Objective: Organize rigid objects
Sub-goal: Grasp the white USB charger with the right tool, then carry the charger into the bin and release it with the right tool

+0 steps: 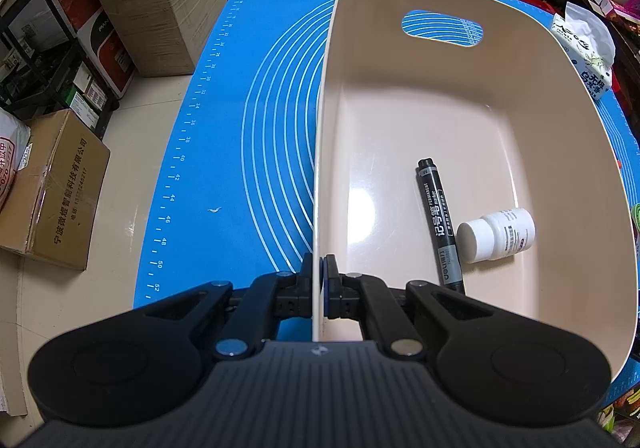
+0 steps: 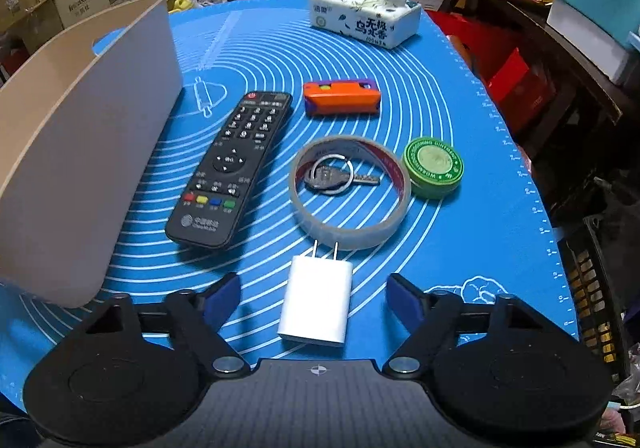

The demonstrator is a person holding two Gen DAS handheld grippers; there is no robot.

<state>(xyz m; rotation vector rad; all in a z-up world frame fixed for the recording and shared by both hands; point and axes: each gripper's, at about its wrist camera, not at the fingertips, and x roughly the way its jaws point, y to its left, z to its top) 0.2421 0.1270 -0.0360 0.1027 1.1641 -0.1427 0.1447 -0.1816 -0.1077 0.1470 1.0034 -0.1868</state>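
Left gripper [image 1: 320, 280] is clamped tight on the bin [image 1: 460, 96] rim. Right gripper [image 2: 316, 300] stands wide, holding nothing, the charger [image 2: 316, 304] lying between its fingers, prongs toward twelve o'clock. Risk: off-centre closing could skid the smooth charger into the tape roll [image 2: 350, 192].

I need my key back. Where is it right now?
In the right wrist view, the key lies on the blue mat inside the tape roll, between the remote and the green tin.
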